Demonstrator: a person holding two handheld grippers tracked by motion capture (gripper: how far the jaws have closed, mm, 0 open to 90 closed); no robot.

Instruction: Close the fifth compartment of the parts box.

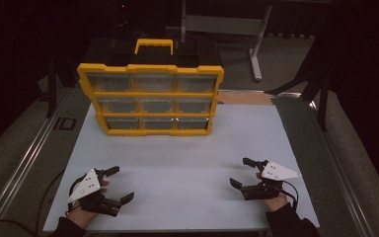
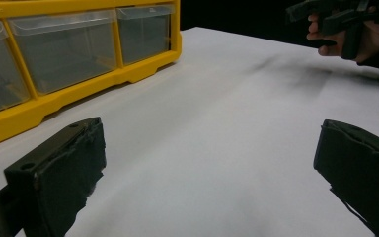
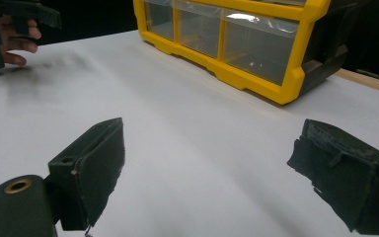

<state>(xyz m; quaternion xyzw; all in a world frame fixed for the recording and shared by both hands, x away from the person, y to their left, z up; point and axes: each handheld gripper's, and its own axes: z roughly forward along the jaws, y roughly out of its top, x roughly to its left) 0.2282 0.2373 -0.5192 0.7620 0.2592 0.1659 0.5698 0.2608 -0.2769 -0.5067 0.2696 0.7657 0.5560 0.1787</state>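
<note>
In the high view we note a yellow organizer [image 1: 151, 93] standing upright in the upper centre of the frame, at the far edge of the white table [image 1: 187, 158], its handle [image 1: 154, 45] on top and a three-by-three grid of clear drawers [image 1: 152, 82] facing us. We cannot tell what, if anything, the drawers hold. At lower left sits the left gripper [image 1: 119, 184], held in the person's left hand [image 1: 86, 210]; its jaws are spread wide with bare table between them, gripping nothing. At lower right the right gripper [image 1: 242, 172], in the right hand [image 1: 275, 200], is likewise spread wide and empty. Both grippers are well apart from the organizer and from each other. In the left gripper view we see the two black jaws at the lower corners of the frame, far apart, nothing between them but white surface; the organizer [image 2: 79, 64] fills the upper left, and the other gripper [image 2: 303, 27] shows at upper right. In the right gripper view the jaws again stand wide at the bottom, empty; the organizer [image 3: 237, 44] sits upper centre to right, the left hand [image 3: 10, 42] at upper left. We cannot tell whether the jaws touch the table.
</note>
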